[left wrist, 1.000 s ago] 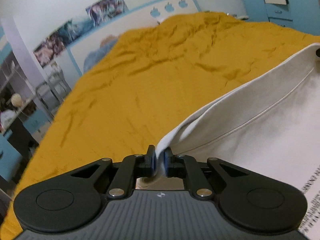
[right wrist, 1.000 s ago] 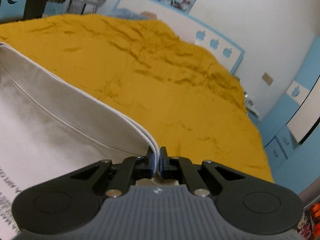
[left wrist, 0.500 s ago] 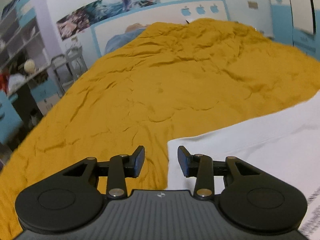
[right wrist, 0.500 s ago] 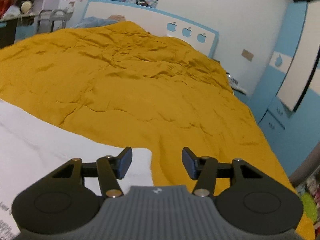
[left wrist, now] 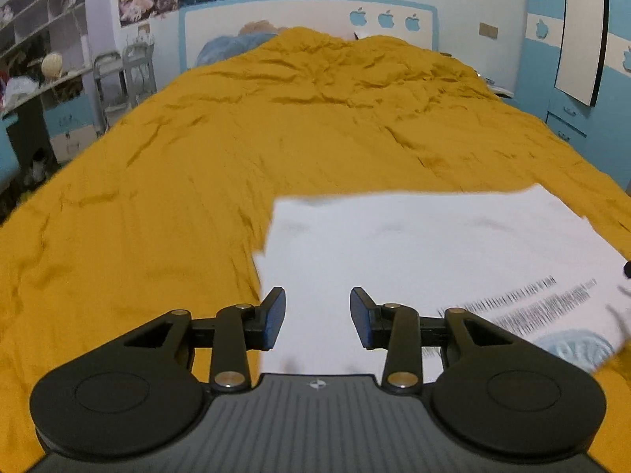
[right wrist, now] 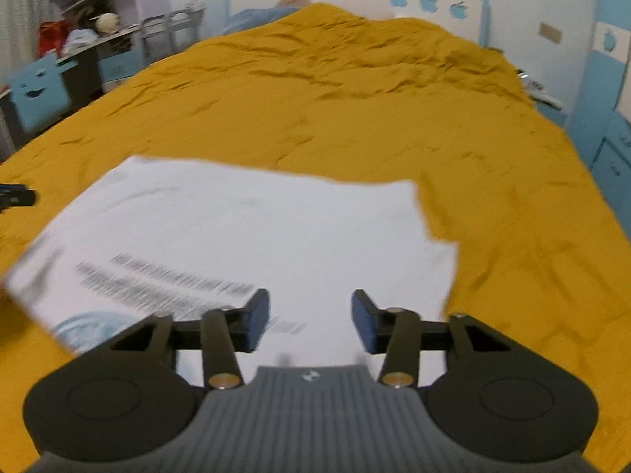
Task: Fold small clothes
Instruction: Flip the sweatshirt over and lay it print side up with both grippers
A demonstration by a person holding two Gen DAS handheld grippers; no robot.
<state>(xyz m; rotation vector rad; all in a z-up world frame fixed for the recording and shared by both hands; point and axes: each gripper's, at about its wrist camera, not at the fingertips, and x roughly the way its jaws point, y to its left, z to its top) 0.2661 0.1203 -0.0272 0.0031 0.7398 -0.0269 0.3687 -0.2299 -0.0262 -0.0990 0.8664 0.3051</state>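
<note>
A white T-shirt with dark lines of print and a pale blue graphic lies flat on the mustard-yellow bedcover. My left gripper hovers open over the shirt's near left part, with nothing between its blue pads. In the right wrist view the same shirt spreads out ahead. My right gripper hangs over its near right part; its jaws are opening and hold nothing. Both views are blurred by motion.
A white headboard with blue apple shapes and a blue pillow lie at the far end of the bed. Shelves and a metal rack stand on the left. Blue cabinets line the right side.
Both grippers were shut on the shirt's folded edge a second ago. They have let go, opened and drawn back upward, and the shirt now lies flat on the cover.
</note>
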